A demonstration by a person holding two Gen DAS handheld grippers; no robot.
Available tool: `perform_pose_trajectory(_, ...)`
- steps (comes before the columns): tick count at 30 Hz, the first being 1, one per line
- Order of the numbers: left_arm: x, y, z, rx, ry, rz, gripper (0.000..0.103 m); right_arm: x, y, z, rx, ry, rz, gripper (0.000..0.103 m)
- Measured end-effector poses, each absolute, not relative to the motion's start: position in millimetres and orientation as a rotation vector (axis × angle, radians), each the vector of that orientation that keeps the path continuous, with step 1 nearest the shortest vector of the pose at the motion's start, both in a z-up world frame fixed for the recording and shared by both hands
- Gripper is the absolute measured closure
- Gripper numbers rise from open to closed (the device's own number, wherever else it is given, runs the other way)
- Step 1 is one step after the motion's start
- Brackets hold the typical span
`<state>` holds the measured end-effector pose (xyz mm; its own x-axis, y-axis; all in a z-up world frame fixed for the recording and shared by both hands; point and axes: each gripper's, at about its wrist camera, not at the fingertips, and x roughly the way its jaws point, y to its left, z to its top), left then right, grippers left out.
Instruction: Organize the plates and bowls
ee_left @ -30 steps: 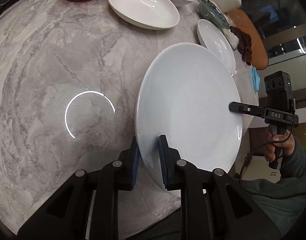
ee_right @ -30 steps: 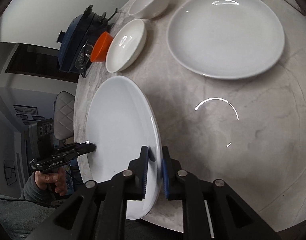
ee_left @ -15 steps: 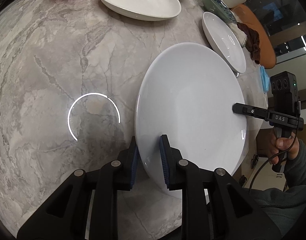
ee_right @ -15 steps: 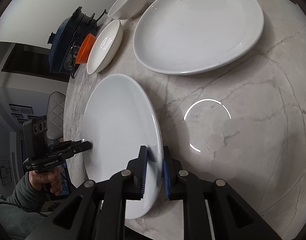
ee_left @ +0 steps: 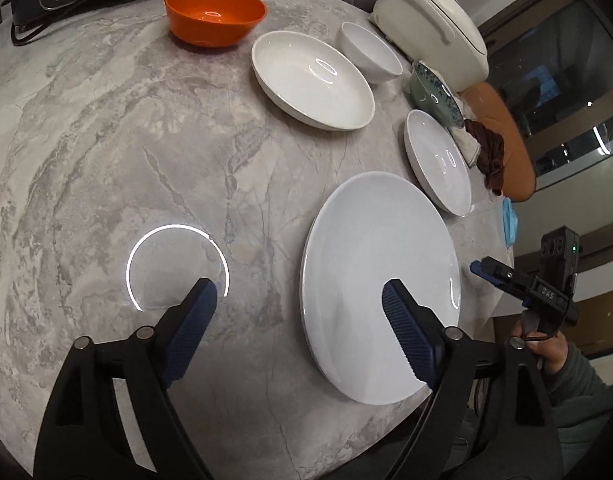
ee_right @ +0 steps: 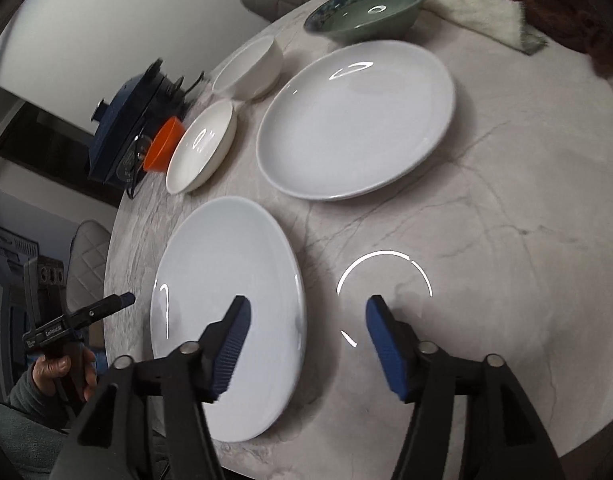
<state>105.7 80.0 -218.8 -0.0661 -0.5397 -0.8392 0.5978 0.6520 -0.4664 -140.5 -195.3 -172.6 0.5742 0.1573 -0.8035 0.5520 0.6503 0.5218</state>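
A large flat white plate (ee_left: 378, 276) (ee_right: 222, 280) lies on the marble table (ee_left: 106, 152) near its front edge. My left gripper (ee_left: 298, 292) straddles the plate's left rim, one finger over the plate and one over bare marble. Its jaws are opening and the pads do not touch the rim. My right gripper (ee_right: 308, 304) straddles the opposite rim the same way, its jaws opening and clear of the plate. Each gripper shows in the other's view, the right gripper (ee_left: 476, 268) and the left gripper (ee_right: 126, 300) both just off the plate's edge.
Behind stand an orange bowl (ee_left: 214, 14), a deep white plate (ee_left: 312, 80), a small white bowl (ee_left: 370, 56), a green patterned bowl (ee_right: 366, 8) and a second large white plate (ee_right: 354, 124). A white cooker (ee_left: 430, 20), a dark appliance (ee_right: 122, 128) and cloths (ee_right: 474, 4) line the far edge.
Both grippers were shut on opposite rims of the large plate. They have let go and opened wide and drawn back a little; the plate now lies flat on the table.
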Motion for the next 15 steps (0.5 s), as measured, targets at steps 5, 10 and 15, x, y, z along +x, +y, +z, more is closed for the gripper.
perform_pose_trajectory(5, 117, 88, -195, 0.017, 1.285, -0.955, 0.003, -186, -193, -163, 0.942, 0.917, -0.411, 0.016)
perform_pose_trajectory(10, 101, 65, -171, 0.152, 1.148, -0.92, 0.0, -201, -195, -153, 1.005, 0.869, -0.461, 0.016)
perform_pose_trajectory(15, 93, 47, -148, 0.163, 1.042, -0.848, 0.0, -183, -220, -144, 0.986, 0.871, -0.404, 0.016)
